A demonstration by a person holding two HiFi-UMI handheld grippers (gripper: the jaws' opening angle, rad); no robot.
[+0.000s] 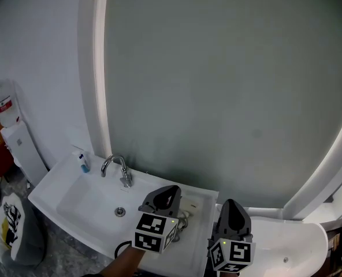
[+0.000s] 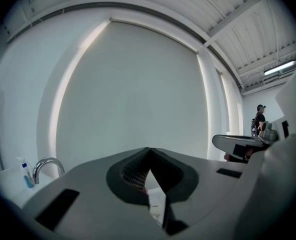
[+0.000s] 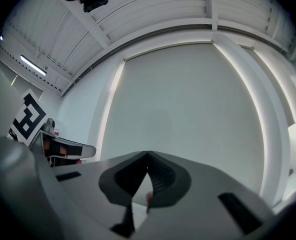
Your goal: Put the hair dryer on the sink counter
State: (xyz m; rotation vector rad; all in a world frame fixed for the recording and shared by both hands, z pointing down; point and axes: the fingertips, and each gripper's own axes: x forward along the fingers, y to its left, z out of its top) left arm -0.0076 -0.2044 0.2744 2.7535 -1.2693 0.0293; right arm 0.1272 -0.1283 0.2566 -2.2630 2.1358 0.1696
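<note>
The left gripper [image 1: 172, 190] is hovering over the white sink bench [image 1: 55, 192], to the right of the chrome faucet [image 1: 118, 167] and nearer the person. In the left gripper view its fingers [image 2: 136, 170] are meeting at the tips, pressed together and holding nothing. The right gripper [image 1: 230, 203] is hanging farther right of the faucet, beside the left one. In the right gripper view its fingers [image 3: 160, 176] are likewise closing tip to tip on nothing.

The hair dryer [image 1: 189, 204] appears to be lying on the flat part of the bench, right of the faucet and just past the basin's edge. It is showing only as a pale shape with a grey cord [image 1: 182, 221] looping beside it, and the left gripper is covering much of it, so its form cannot be made out well.

A small tube with a blue cap [image 1: 83, 164] is standing left of the faucet at the back of the bench. The round drain [image 1: 119, 212] is sitting in the basin below the faucet. A large mirror [image 1: 229, 85] with a glowing rim is rising behind the faucet. A person [image 2: 259, 120] is standing far off to the right in the left gripper view.
</note>
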